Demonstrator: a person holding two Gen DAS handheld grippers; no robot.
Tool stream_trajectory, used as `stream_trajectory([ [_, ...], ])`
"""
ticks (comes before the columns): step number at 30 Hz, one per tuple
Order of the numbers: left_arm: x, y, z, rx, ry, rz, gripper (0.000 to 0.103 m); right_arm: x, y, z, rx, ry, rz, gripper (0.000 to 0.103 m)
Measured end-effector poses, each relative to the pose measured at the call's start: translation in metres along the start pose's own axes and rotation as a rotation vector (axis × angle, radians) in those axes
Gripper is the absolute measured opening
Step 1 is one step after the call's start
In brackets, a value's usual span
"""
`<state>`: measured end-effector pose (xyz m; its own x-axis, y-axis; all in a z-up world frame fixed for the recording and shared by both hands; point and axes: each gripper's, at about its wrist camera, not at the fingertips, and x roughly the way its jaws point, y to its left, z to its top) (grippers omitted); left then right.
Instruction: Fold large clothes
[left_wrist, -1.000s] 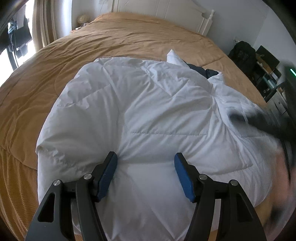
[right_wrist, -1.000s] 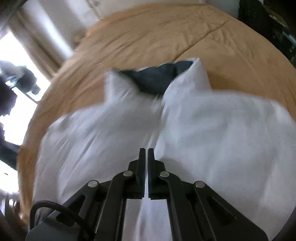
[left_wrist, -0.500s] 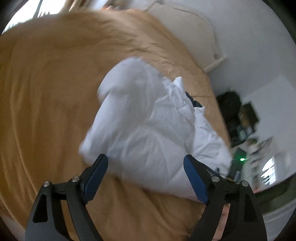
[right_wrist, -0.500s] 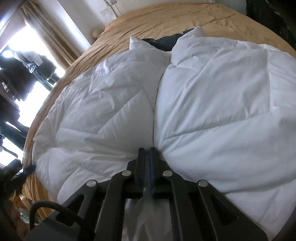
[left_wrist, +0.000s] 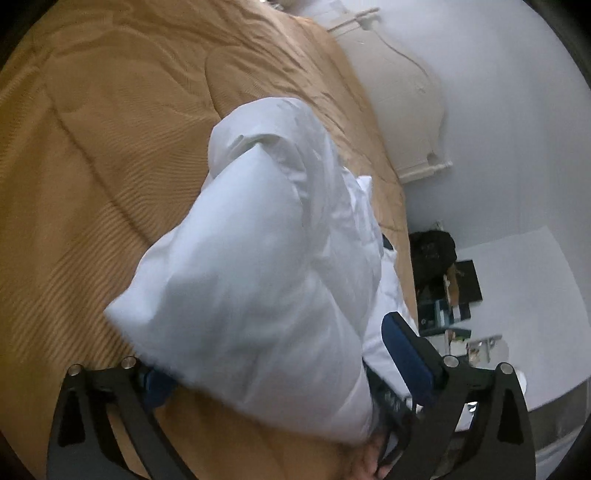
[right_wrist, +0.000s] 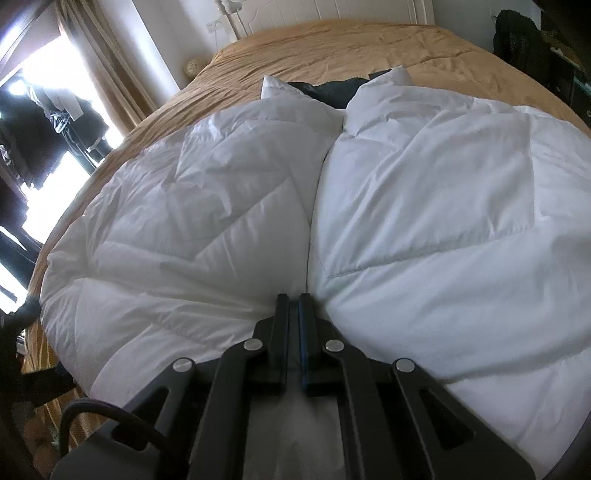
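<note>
Jaws of the left gripper (left_wrist: 280, 373) are opening wide around the near corner of the one white padded jacket (right_wrist: 369, 206), not pressing it; the right gripper (right_wrist: 293, 314) pinches its hem fabric. It lies on the tan bed (right_wrist: 332, 48), both front panels closed to the middle; crosswise folding looks still undone

Our left gripper (left_wrist: 280, 354) is rolled over and pitched downward; its jaws are opening wide, blue-padded fingers (left_wrist: 404, 354) straddling a bulge of the white jacket (left_wrist: 258, 266) without pressing it. Our right gripper (right_wrist: 293, 306) points steeply down, fingers (right_wrist: 282, 325) closed nearly pad to pad, tips at the jacket's centre seam.
</note>
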<state>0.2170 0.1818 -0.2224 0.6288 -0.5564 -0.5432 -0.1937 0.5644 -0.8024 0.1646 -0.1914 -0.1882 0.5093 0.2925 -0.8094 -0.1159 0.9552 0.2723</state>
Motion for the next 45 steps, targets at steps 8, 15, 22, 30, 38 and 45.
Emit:
stream_trajectory([
  [8, 0.011, -0.014, 0.019, 0.038, -0.048, 0.164, 0.04, 0.0, 0.0, -0.003, 0.009, -0.008, 0.0, 0.004],
  [15, 0.006, -0.026, 0.016, 0.114, -0.057, 0.204, 0.037, -0.052, 0.007, -0.002, 0.126, -0.111, 0.165, 0.006],
  [22, -0.005, -0.023, 0.006, 0.174, -0.05, 0.21, 0.037, -0.012, 0.029, -0.049, 0.036, -0.09, 0.04, 0.0],
  [30, -0.013, -0.035, -0.007, 0.254, -0.035, 0.184, 0.037, -0.037, 0.004, -0.083, 0.256, -0.152, 0.128, 0.0],
  [38, -0.032, -0.073, -0.018, 0.4, -0.085, 0.195, 0.037, -0.048, -0.008, -0.026, 0.288, -0.085, 0.168, 0.0],
  [45, -0.029, -0.077, -0.016, 0.401, -0.073, 0.207, 0.037, 0.05, -0.044, 0.094, 0.37, 0.211, 0.065, 0.0],
])
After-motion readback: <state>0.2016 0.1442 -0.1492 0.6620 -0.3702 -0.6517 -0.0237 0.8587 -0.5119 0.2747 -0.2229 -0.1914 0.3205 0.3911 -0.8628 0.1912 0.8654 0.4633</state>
